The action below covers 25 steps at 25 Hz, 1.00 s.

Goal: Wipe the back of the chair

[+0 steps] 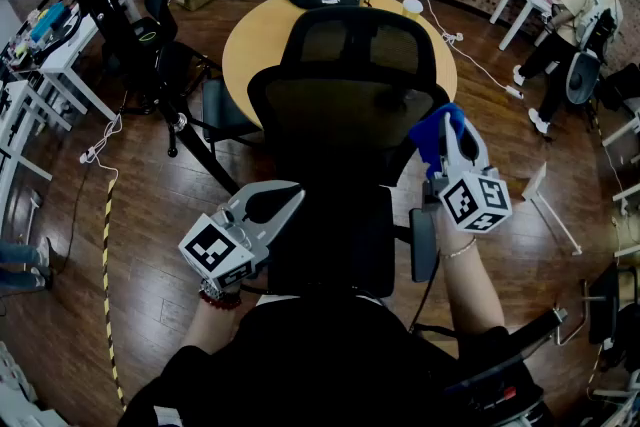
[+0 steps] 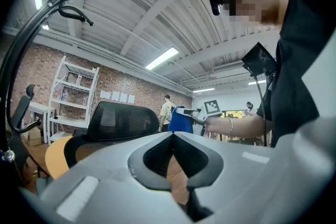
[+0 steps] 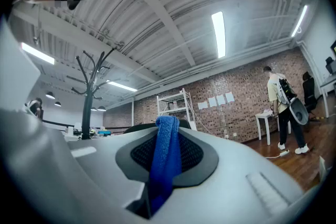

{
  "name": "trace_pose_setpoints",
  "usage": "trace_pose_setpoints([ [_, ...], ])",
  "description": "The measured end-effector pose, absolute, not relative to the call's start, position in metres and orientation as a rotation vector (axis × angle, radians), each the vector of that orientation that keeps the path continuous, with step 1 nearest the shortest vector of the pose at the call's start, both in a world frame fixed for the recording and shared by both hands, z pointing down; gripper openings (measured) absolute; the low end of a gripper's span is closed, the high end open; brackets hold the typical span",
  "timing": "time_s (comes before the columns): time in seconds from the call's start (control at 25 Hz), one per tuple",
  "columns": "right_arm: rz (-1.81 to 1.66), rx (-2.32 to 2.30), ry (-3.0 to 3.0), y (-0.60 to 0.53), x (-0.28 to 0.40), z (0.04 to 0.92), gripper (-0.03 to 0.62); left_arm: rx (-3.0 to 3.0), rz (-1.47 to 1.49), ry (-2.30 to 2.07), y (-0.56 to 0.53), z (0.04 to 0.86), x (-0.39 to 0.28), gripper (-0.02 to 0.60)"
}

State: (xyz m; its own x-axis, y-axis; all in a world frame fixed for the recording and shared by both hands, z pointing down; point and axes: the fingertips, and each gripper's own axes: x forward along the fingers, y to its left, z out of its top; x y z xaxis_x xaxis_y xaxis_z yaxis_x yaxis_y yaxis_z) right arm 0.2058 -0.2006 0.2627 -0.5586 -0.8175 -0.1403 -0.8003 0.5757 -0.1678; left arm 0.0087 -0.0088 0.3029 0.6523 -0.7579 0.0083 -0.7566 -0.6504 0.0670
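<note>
the soft, light blue cloth (image 3: 165,160) sat clamped in the right gripper (image 1: 452,147) jaws beside the chair (image 1: 345,105); the left gripper (image 1: 262,211) jaws were together, empty.

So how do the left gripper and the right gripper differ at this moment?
The right gripper is shut on a blue cloth; the left gripper is shut with nothing between its jaws. The right gripper is up by the right edge of the chair backrest, while the left gripper sits lower in the head view, near its lower left side. Both are hand-held and carry marker cubes.
</note>
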Motion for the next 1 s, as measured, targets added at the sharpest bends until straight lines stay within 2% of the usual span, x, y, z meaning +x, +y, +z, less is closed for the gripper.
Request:
trace_pose_setpoints([
  [0.24,0.027,-1.398,2.599,-0.264,0.149,0.227,0.046,2.775,-0.012,-1.309,-0.037,0.306,-0.023,0.006],
  [0.48,0.151,-1.448,2.622,-0.297,0.122,0.201,0.046,2.755,-0.033,-1.243,-0.025,0.317,-0.027,0.006],
  [1.0,0.079,-1.737,2.618,-0.363,0.109,0.216,0.045,2.718,-0.002,-1.204,-0.020,0.340,-0.043,0.006],
])
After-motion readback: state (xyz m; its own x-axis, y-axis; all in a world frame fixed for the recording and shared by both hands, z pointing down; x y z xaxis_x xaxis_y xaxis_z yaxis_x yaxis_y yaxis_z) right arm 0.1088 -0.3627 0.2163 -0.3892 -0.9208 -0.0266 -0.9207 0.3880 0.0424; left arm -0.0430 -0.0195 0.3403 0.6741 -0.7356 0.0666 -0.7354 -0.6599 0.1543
